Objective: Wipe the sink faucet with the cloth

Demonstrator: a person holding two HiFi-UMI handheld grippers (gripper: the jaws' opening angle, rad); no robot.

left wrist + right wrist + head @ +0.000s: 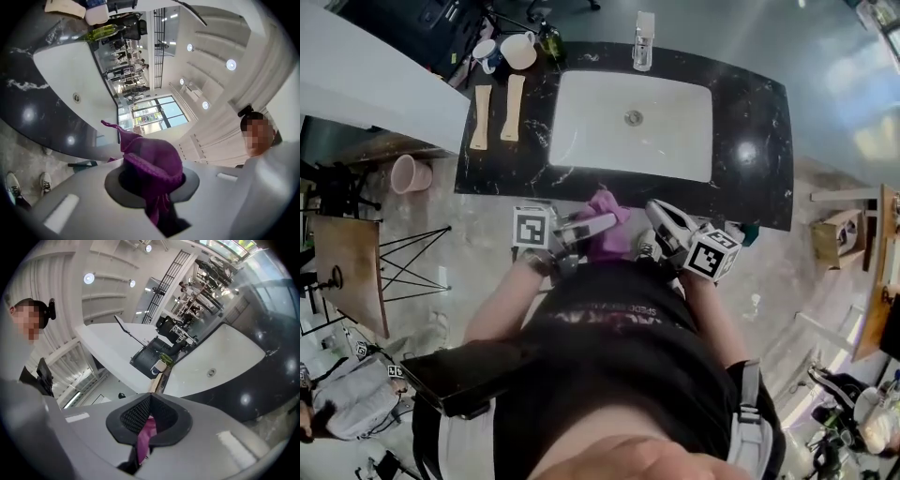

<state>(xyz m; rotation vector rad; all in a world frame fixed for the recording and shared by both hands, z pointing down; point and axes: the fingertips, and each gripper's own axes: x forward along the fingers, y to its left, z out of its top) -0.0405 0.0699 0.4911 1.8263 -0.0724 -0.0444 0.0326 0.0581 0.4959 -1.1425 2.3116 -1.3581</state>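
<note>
The purple cloth (pixel 607 227) hangs bunched between the two grippers, on the person's side of the black bench (pixel 750 112) and just short of its front edge. The left gripper (pixel 602 223) has its fingers (pixel 117 185) set narrow and clamped on a thick wad of the fabric. From that wad a twisted tip of the cloth (pixel 154 159) sticks out beyond the fingers towards the white sink (pixel 581 103). The cloth's long axis runs roughly from the person towards the basin. The right gripper (pixel 656 212) comes in from the other side with its fingers (pixel 129 416) pressed together. A thin strip of the cloth (pixel 147 432) shows in the seam between them, seemingly pinched there, though little of it is visible. The faucet (pixel 643 42) stands well beyond both sets of fingers, at the sink's far rim. Its long axis lines up towards the basin.
</note>
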